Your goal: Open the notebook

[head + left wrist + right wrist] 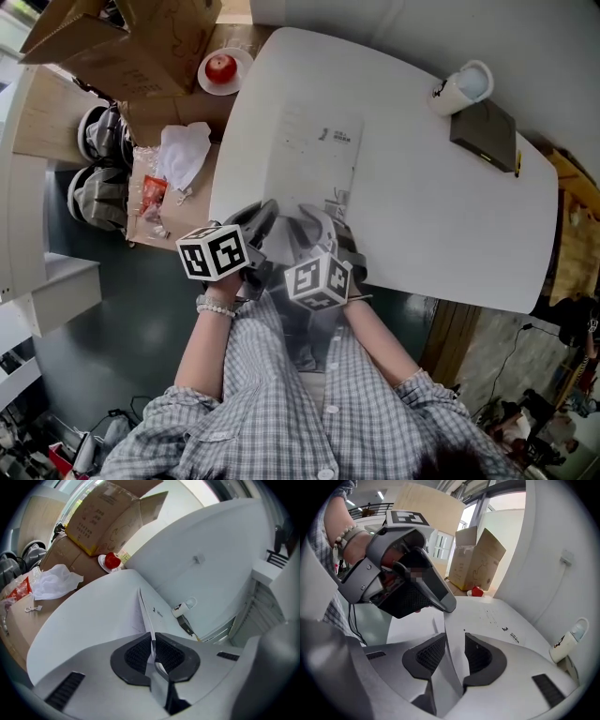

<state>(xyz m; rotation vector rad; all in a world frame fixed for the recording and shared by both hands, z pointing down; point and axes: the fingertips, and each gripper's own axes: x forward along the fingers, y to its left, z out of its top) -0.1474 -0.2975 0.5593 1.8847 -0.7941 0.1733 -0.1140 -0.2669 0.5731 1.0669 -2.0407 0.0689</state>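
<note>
Notebook point(314, 155), white, thin, soft-covered, flat on white rounded table point(450, 234), near short end at the edge closest to the person. Long axis running straight away from both tools; small dark print toward far corner. Front cover point(146, 613) raised on edge at near end, pages flat beneath. Left gripper point(152, 641) clamped on that cover, black ribbed pads pressed to either face. Right gripper point(454, 651) just beside it, jaws apart, same sheet standing between them, not gripped. Judged: left tool placed to carry cover over; spine side not determinable. Further out, well apart at far corner: white mug point(464, 84) on its side, dark flat box point(483, 131).
</note>
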